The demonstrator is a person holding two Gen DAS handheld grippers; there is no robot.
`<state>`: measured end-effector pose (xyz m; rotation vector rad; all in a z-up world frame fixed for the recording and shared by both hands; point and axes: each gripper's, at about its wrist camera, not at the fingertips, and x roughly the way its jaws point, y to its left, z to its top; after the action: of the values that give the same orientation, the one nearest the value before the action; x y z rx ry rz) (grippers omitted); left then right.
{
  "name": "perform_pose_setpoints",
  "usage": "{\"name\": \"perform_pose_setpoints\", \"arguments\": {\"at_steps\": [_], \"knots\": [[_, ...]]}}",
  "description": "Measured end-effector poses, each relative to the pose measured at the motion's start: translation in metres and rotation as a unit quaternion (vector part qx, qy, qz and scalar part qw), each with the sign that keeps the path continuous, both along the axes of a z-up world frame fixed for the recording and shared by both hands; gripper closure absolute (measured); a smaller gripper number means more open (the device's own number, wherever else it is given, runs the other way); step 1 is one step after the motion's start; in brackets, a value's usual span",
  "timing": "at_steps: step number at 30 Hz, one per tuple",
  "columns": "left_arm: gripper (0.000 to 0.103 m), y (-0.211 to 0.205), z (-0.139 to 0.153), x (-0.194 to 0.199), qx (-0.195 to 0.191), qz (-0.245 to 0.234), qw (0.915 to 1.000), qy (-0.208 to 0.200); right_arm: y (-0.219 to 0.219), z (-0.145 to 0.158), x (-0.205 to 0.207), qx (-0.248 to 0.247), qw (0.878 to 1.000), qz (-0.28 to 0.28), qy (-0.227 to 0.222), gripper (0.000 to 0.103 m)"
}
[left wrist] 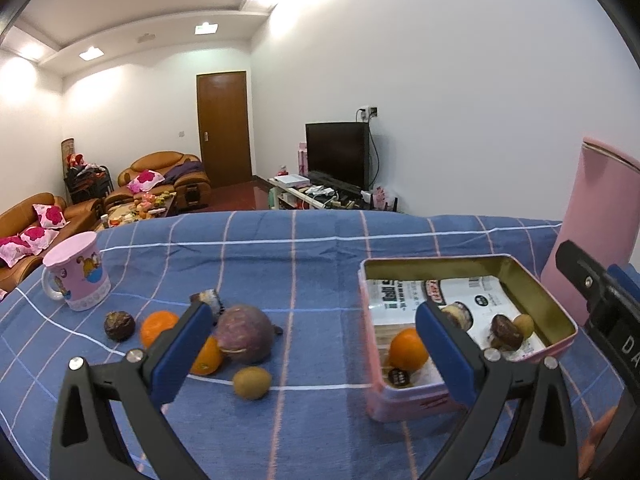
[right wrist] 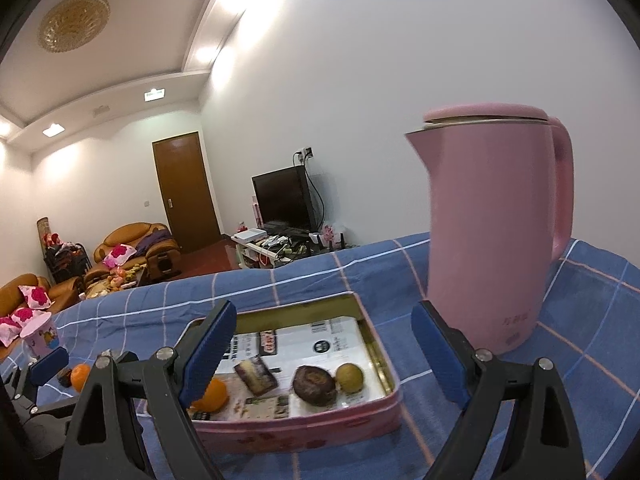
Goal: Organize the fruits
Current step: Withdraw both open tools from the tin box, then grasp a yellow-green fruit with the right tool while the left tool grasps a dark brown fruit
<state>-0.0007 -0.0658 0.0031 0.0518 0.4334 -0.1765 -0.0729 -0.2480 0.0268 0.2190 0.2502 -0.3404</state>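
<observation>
Left gripper [left wrist: 312,344] wide open, empty, above loose fruit [left wrist: 244,334]. Right gripper [right wrist: 324,354] wide open, empty, over pink tin [right wrist: 304,434] holding orange [right wrist: 214,396].

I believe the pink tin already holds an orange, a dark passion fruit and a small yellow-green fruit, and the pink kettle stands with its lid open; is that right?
Not quite: the pink kettle has its lid closed, as the right wrist view shows. The rest holds: the pink tin contains an orange, a dark passion fruit and a small yellow-green fruit.
</observation>
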Motion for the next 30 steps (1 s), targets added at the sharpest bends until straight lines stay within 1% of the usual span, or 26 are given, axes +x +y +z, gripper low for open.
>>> {"name": "perform_pose_setpoints", "arguments": {"at_steps": [16,24,30], "knots": [[0.000,0.059,-0.002,0.014,-0.012,0.031,0.9993,0.016,0.059,-0.002,0.019,0.001,0.999,0.048,0.007,0.013],[0.000,0.087,-0.004,0.023,-0.001,0.044,0.9988,0.022,0.079,-0.005,0.028,0.001,0.998,0.068,0.017,0.013],[0.000,0.117,-0.008,0.037,0.013,0.064,0.9971,0.039,0.097,-0.005,0.037,-0.019,0.996,0.087,0.030,0.013]]}}
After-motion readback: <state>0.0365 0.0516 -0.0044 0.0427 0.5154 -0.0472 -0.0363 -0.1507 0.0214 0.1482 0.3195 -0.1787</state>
